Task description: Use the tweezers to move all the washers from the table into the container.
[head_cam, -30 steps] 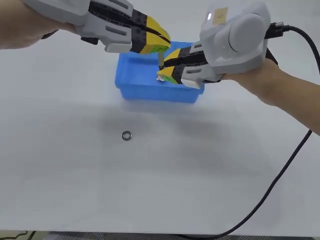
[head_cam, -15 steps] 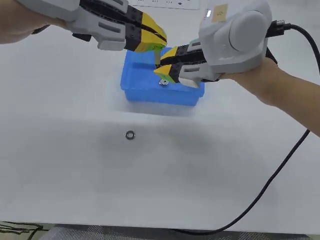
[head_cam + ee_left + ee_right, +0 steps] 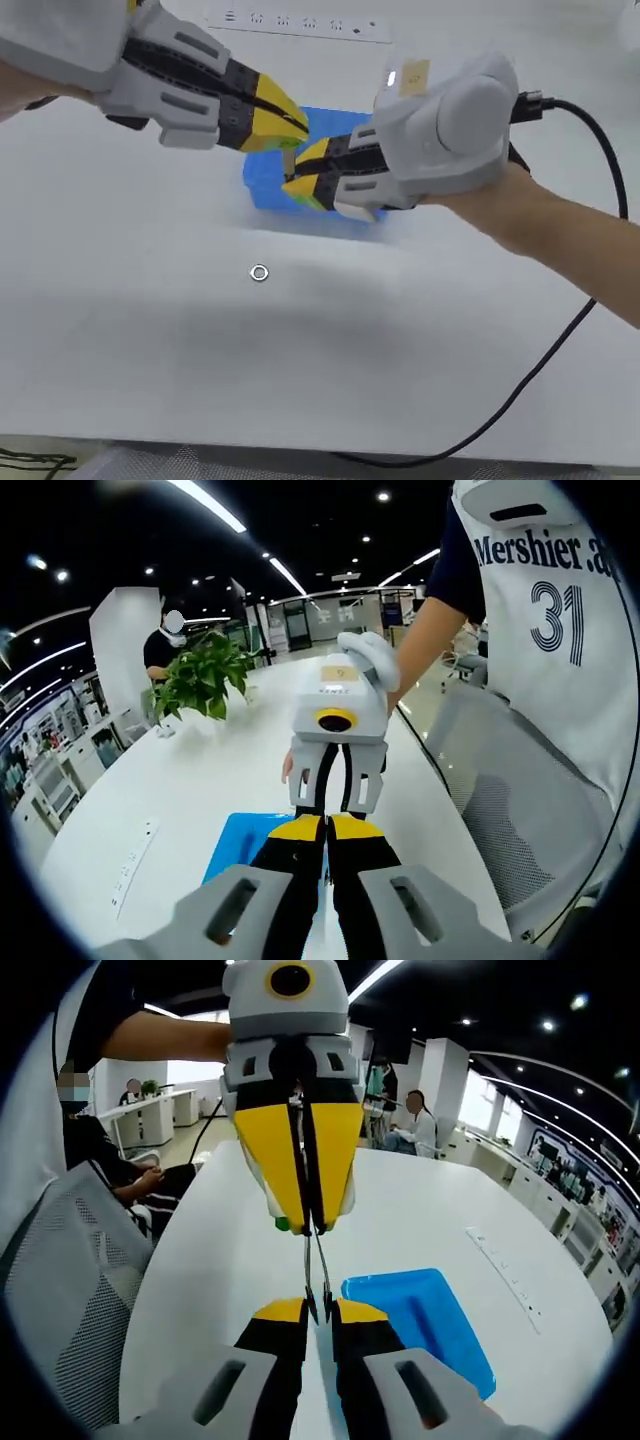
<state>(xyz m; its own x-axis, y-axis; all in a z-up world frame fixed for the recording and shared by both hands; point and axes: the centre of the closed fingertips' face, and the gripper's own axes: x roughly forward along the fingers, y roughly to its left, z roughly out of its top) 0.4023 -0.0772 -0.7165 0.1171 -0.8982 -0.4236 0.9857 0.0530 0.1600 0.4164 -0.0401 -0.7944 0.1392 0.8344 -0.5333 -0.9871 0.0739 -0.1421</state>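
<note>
In the head view a blue container sits on the white table toward its far edge. Both grippers cover most of it, so I cannot tell what lies inside. One washer lies flat on the table on the near side of the container, well apart from it. The left gripper reaches in from the table's left side, tilted down, with its yellow tips pressed together above the container. The right gripper comes in from the right in a hand, lying nearly level, with its tips just under the left one's. A short piece of the tweezers shows between the two sets of tips.

In the left gripper view its own jaws are closed, tip against tip, over the container's blue edge. The right gripper faces it head-on, just beyond.

In the right gripper view the tweezers hang from the left gripper's closed jaws. Their thin arms run down into the narrow gap between the right gripper's jaws, which pinch them. The container lies just to the right of those jaws and shows its blue floor.
</note>
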